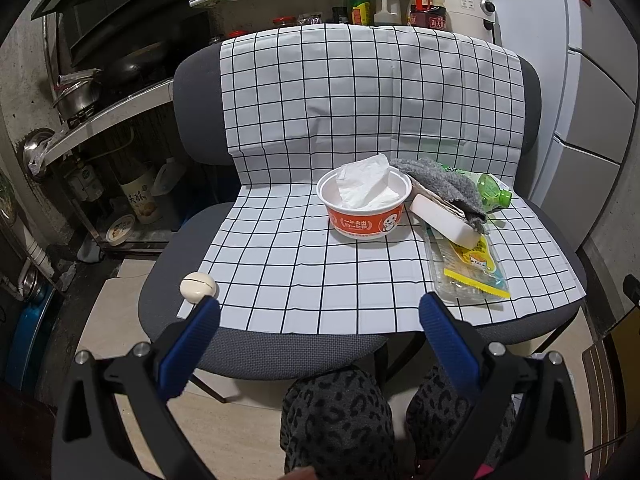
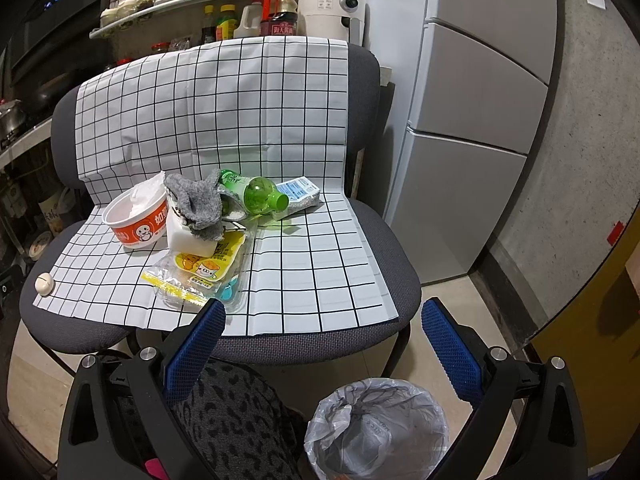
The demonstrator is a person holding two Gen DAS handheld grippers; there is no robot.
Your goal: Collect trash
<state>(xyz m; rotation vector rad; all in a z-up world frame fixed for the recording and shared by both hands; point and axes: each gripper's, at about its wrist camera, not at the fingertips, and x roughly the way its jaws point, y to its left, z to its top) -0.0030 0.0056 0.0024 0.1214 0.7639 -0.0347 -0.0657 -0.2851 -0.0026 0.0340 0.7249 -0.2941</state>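
left gripper: blue-padded fingers spread wide apart, holding nothing, touching nothing. they hang off the near edge of the grey chair seat, above the person's patterned knees.

right gripper: fingers likewise wide apart and empty, also off the seat's near edge. directly below it on the floor, a bin lined with a clear plastic bag, mouth open.

trash sits on the black-and-white checked cloth draped over seat and backrest:
- orange paper bowl upright mid-seat, crumpled white tissue inside it.
- just right of the bowl, a white block, tilted, with a grey rag draped over its far end.
- under the block, a clear plastic tray with a yellow wrapper, reaching to the near right part of the cloth.
- green plastic bottle lying on its side behind the rag, cap pointing right.
- small white-and-blue packet just right of the bottle's cap, far right of the pile.
- a cream round object alone at the near left corner of the cloth, well apart from the rest.

room: the near middle of the cloth is bare in the left wrist view, and in the right wrist view the right side of the seat is bare too. fridge stands close to the chair's right; stove shelf with pots on the left.
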